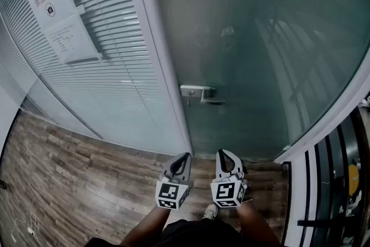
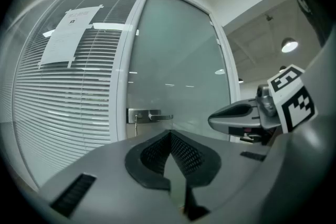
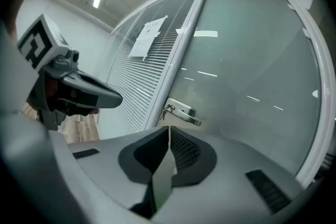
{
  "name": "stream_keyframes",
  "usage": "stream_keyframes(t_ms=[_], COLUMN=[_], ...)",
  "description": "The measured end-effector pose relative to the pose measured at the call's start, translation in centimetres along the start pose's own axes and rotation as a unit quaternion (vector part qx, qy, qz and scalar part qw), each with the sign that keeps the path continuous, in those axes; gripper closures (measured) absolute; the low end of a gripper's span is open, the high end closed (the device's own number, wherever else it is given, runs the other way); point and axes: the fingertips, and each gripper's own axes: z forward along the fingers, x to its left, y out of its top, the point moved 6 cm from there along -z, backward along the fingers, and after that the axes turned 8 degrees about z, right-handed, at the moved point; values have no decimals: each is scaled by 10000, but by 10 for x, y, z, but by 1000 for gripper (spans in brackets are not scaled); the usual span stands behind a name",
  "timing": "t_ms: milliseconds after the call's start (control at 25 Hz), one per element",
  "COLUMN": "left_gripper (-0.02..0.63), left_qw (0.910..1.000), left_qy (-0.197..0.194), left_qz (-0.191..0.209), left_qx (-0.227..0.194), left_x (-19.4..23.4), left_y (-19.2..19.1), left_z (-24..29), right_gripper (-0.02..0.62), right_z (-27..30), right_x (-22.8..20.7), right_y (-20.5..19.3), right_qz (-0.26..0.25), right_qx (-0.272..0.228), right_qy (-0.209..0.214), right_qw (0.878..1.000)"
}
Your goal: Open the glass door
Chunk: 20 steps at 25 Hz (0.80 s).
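The frosted glass door (image 1: 260,49) stands closed in front of me, with a metal lever handle (image 1: 203,94) at its left edge. Both grippers hover low, side by side, short of the door and touching nothing. My left gripper (image 1: 186,157) is shut and empty. In the left gripper view its jaws (image 2: 170,134) meet, pointing just right of the handle (image 2: 150,116). My right gripper (image 1: 222,153) is also shut and empty. In the right gripper view its jaws (image 3: 168,129) close below the handle (image 3: 184,114). Each gripper shows in the other's view: the right gripper (image 2: 212,119) and the left gripper (image 3: 118,97).
A white door frame post (image 1: 165,61) separates the door from a glass partition with blinds (image 1: 98,84). Paper notices (image 1: 60,14) hang on it. Keys (image 3: 166,110) dangle from the lock. Wood floor (image 1: 69,176) lies underfoot, and black railing bars (image 1: 341,182) run on the right.
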Motion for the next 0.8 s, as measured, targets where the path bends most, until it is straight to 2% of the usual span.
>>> stream_keyframes(t_ms=[200,280,440,680,800], left_gripper=[607,607,607,607,607], left_qw=[9999,9999,10000,9999,9998], left_qy=[-27,-28,-6,-114,-165], left_qz=[-65,-26,37,1,141], left_qx=[154,141,28,-13,-49], left_x=[4,7,21,52,67], left_y=[4,3,-2,-10,-11], left_z=[26,36,56,94,113], right_gripper=[564,512,465,437,426], right_z=[34,47,78,134,162], right_x=[-20,-26,-34,-40,-43], right_y=[8,9,12,24,29], right_qz=[-610,-801,-1282,-2497,-2894], right_qx=[158,231,375,699,951], right_qy=[246,275,326,372,383], right_qw=[9977,9961,9905,9651,9517])
